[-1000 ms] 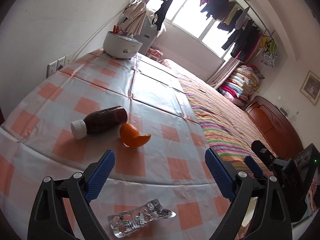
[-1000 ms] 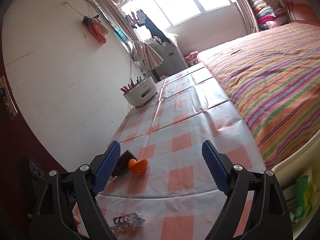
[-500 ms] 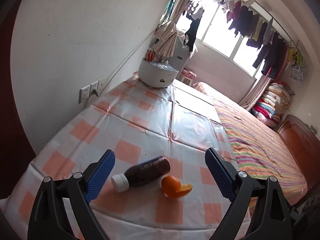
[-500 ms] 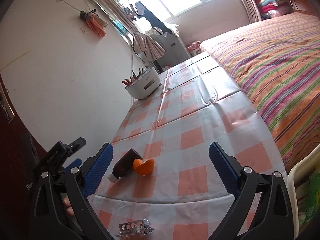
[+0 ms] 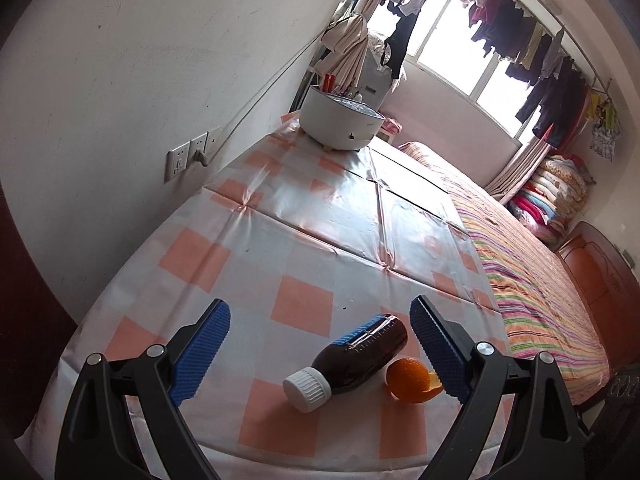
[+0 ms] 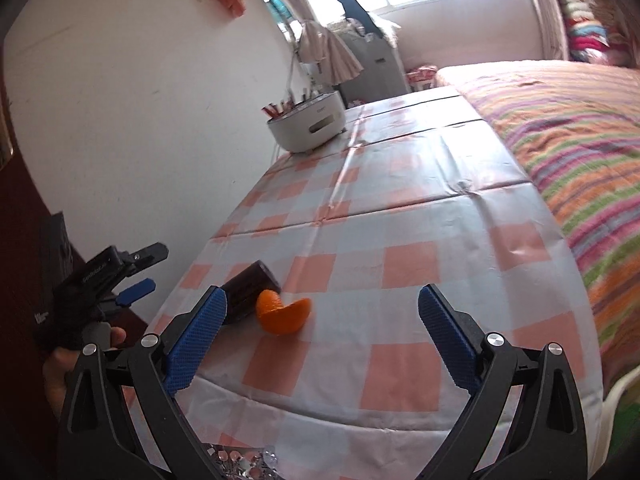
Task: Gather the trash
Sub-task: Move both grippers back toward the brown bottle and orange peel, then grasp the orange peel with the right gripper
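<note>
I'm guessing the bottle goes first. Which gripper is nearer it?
Left. The left gripper is open with the bottle lying between its fingers; the right gripper sits beside it, lined up on the orange peel.

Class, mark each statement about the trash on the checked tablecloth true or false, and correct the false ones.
1. The brown bottle lies on its side. True.
2. Its white cap is off. False: the cap is on.
3. The orange peel lies beside the bottle. True.
4. The left claw is shut on the bottle. False: it is open, pads clear.
5. The right claw holds the peel. False: it is open and empty.
</note>
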{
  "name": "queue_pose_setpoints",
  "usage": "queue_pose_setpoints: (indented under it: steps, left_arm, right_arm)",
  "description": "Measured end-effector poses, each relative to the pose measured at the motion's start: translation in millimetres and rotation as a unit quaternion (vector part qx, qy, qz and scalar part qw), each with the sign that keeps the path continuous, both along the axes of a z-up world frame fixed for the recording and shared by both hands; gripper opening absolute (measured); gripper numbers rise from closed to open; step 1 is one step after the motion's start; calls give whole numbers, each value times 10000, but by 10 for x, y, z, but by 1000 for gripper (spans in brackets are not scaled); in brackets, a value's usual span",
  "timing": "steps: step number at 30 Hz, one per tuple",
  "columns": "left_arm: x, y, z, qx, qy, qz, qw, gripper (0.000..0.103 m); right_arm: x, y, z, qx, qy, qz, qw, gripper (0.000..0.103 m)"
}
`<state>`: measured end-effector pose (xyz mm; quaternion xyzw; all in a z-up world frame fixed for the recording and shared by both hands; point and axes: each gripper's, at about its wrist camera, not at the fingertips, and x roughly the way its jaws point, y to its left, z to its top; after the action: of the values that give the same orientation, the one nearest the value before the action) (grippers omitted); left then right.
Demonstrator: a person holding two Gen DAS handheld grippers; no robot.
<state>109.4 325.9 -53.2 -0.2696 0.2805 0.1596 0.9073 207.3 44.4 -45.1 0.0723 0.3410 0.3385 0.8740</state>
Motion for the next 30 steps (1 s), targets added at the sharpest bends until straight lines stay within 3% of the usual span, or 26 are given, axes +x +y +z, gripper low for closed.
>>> queue_pose_setpoints:
  steps: [3,6,12,14,18,20,30]
  left_arm:
    - [-26,115,-51,-218,23,6,9998,89]
    - [-32,183,-100,-367,98,-42,9993,89]
    - [-58,266,-141,-459,211,-104,9987,89]
    - [-60,287,-142,-469,249,-132,9985,89]
    - [-68,332,-146,-559,262,-107,9980,89]
    - [-65,334,-145,-656,263,-129,9974,89]
    - [-64,364,-171,-809,271,-145,9962,89]
  right_arm:
    - [-47,408,30,-448,-495,637,9957,95]
    - [-124,767,8,-1050,-963,1248,9819,95]
    - [89,1124,-214,-1543,-815,1748,9690,93]
    - [158,1198,-292,-1696,-662,1865,9655,85]
    - [275,1280,-421,-2010,-604,1919,9587,79]
    - [292,1264,-430,-2075,-534,1912,9579,73]
    - [325,1204,-366,-1954,-301,1816,9633,72]
